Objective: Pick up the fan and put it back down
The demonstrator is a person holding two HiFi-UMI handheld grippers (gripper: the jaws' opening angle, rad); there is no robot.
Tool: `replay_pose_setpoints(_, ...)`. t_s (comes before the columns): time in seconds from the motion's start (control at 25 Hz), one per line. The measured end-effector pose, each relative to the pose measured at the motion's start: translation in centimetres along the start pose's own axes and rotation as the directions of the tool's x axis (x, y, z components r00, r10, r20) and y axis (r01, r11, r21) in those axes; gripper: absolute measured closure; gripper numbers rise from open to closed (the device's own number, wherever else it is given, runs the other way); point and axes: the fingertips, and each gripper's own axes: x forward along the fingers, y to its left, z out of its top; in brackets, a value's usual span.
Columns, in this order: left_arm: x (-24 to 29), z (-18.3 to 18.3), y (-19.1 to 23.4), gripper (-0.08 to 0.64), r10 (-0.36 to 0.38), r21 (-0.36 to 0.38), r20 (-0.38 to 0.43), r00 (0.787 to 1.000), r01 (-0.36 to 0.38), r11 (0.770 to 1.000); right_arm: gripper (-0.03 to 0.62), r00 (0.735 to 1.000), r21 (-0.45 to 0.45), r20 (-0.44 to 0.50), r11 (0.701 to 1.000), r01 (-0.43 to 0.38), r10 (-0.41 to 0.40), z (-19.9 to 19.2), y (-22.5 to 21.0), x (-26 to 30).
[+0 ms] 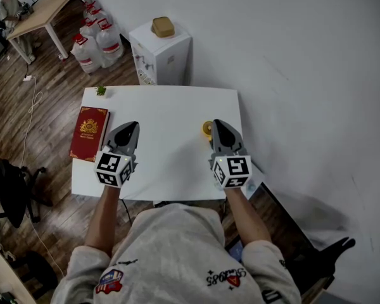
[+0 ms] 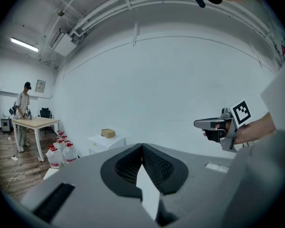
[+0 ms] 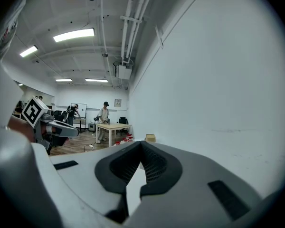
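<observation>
White table (image 1: 171,103) set against white wall, wood floor around. Red book (image 1: 88,133) laid at left edge. Yellow fan (image 1: 206,128) seen just beside right gripper (image 1: 216,125). Left gripper (image 1: 133,126) and right gripper both closed, nothing held.

No legible text or labels

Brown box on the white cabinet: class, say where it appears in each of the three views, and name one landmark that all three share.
Head view: brown box near the top, left of centre.
Left gripper view: brown box left of centre, below the middle.
Right gripper view: brown box small, near the centre.
Shared landmark: wooden table.
</observation>
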Motion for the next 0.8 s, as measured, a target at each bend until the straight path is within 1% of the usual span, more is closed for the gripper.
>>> replay_pose_setpoints(0.48, 0.5, -0.8, -1.0, 0.557, -0.001, -0.011, -0.013, 1.000, 0.001, 1.000, 0.591, 1.000, 0.021, 0.020, 1.000, -0.011, 0.010, 0.6, -0.7, -0.6)
replay_pose_setpoints(0.8, 0.6, -1.4, -1.1, 0.557, 0.002, -0.025, -0.027, 1.000, -0.002, 1.000, 0.591, 1.000, 0.031, 0.014, 0.999, -0.014, 0.013, 0.4, -1.2, -0.7)
